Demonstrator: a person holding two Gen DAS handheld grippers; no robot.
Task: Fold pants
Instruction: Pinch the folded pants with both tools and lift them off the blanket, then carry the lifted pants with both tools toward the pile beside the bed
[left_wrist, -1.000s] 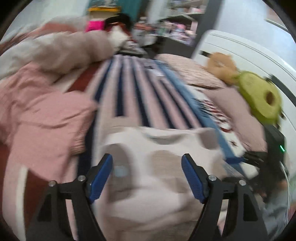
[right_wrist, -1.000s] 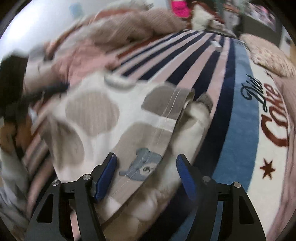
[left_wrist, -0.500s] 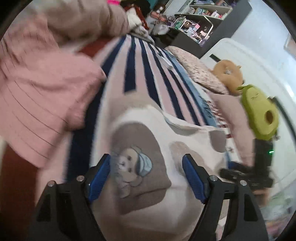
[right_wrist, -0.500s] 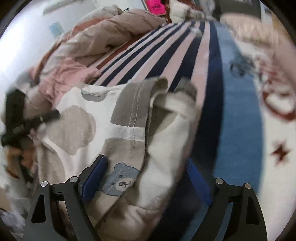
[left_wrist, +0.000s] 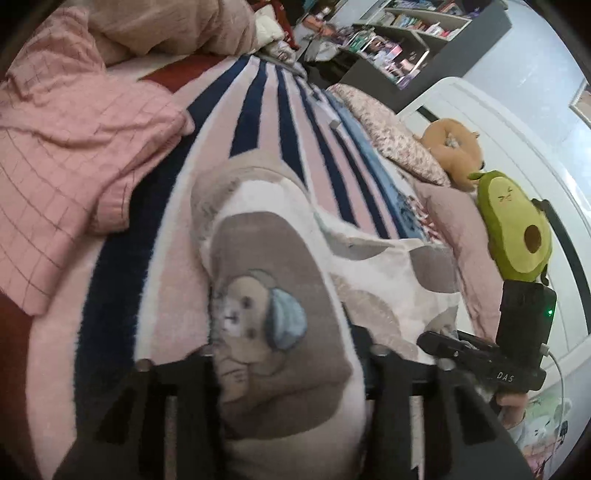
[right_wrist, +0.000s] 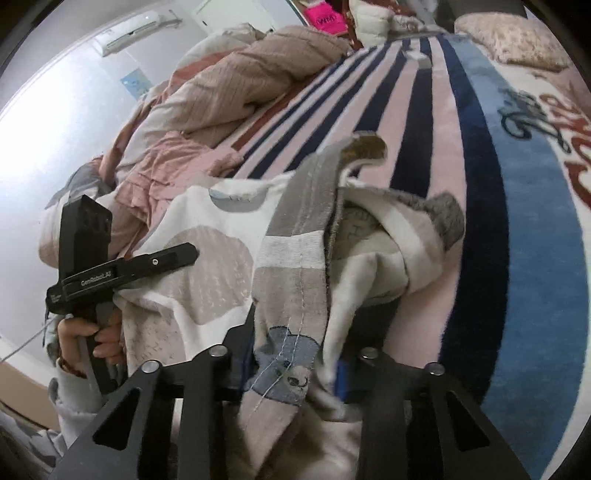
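pants (left_wrist: 280, 310): fleece-like, cream with taupe patches and a bear print; lying bunched on the striped blanket (left_wrist: 258, 122), near edge lifted toward both cameras.
left gripper (left_wrist: 286, 354): jaws drawn in against a thick fold of the pants, cloth filling the gap; clamped on fabric.
right gripper (right_wrist: 295, 365): jaws closed in on the seamed edge with the blue bear patch (right_wrist: 286, 365); a blue pad shows beside the cloth.
far end: a grey cuff or hem (right_wrist: 364, 146) curls up off the blanket, with an inner layer turned out beside it.
handling, judged: light, soft and limp; will sag between the two holds and will not keep a crease unaided; plush pile likely grips the pads well.
where to hold, judged: along the stitched seam or a hem, both layers together, holds set well apart.
surroundings: pink checked cloth (left_wrist: 62, 147) to the left; avocado plush (left_wrist: 515, 229) near the headboard.
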